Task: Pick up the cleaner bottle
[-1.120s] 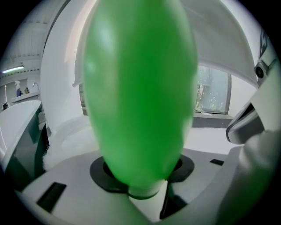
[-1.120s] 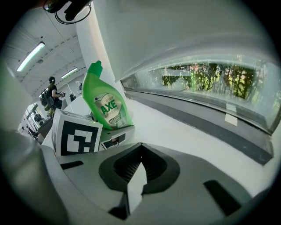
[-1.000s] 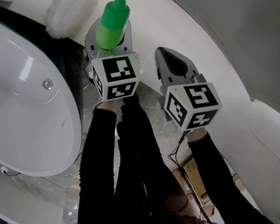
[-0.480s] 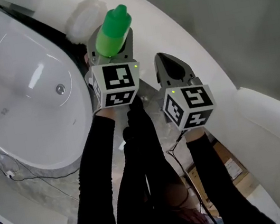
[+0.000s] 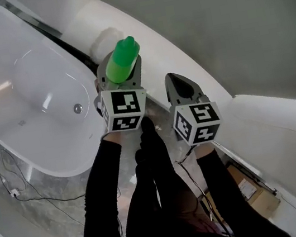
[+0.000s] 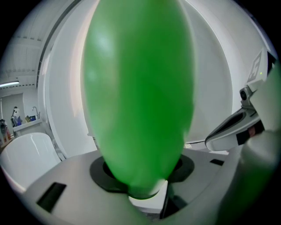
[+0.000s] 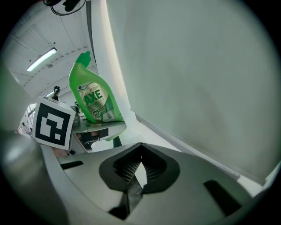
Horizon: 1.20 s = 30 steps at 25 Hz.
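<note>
The cleaner bottle (image 5: pixel 122 61) is bright green with a capped neck and stands upright between the jaws of my left gripper (image 5: pixel 121 70), which is shut on its lower body, off any surface. In the left gripper view the green bottle (image 6: pixel 138 96) fills the middle and hides most of what lies behind it. The right gripper view shows the labelled bottle (image 7: pixel 94 96) at upper left, resting in the left gripper (image 7: pixel 99 127). My right gripper (image 5: pixel 176 79) hangs just to the right of it, apart from the bottle. Its jaws (image 7: pixel 136 169) are closed together with nothing between them.
A white bathtub (image 5: pixel 32 107) lies below at the left, with a drain (image 5: pixel 78 108) in its bottom. A white curved ledge (image 5: pixel 169 43) runs behind the grippers under a grey wall. A cardboard box (image 5: pixel 250 182) and cables (image 5: pixel 13 190) lie on the floor.
Both grippers have risen, the left one carrying the bottle up with it. The bathtub and floor now look farther below. The jaws on both hands look unchanged.
</note>
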{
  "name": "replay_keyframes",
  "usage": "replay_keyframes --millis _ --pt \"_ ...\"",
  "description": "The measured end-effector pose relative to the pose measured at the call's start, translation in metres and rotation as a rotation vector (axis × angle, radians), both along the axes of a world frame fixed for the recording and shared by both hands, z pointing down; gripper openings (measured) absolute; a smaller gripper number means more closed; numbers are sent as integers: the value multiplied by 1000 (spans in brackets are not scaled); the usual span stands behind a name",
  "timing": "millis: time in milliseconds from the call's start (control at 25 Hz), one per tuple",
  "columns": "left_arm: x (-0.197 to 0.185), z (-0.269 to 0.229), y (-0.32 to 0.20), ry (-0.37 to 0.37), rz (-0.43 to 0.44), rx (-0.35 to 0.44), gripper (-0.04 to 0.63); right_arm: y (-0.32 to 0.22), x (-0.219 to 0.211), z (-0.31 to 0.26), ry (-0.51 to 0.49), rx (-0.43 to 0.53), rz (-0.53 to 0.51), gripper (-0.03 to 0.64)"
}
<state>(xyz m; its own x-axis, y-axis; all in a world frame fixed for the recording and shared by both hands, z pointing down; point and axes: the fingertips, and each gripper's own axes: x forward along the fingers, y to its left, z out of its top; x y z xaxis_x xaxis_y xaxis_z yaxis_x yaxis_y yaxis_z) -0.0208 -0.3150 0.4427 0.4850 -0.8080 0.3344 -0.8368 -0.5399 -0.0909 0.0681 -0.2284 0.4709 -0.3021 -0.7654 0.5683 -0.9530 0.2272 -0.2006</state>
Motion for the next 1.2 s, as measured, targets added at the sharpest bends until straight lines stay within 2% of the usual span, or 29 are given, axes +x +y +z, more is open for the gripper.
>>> replay_keyframes --millis 800,1200 --pt "-50 -106 80 -11 -36 6 209 42 -40 -90 26 89 -114 2" --pt "-58 -129 112 -8 -31 27 209 59 -57 -116 20 115 -130 2"
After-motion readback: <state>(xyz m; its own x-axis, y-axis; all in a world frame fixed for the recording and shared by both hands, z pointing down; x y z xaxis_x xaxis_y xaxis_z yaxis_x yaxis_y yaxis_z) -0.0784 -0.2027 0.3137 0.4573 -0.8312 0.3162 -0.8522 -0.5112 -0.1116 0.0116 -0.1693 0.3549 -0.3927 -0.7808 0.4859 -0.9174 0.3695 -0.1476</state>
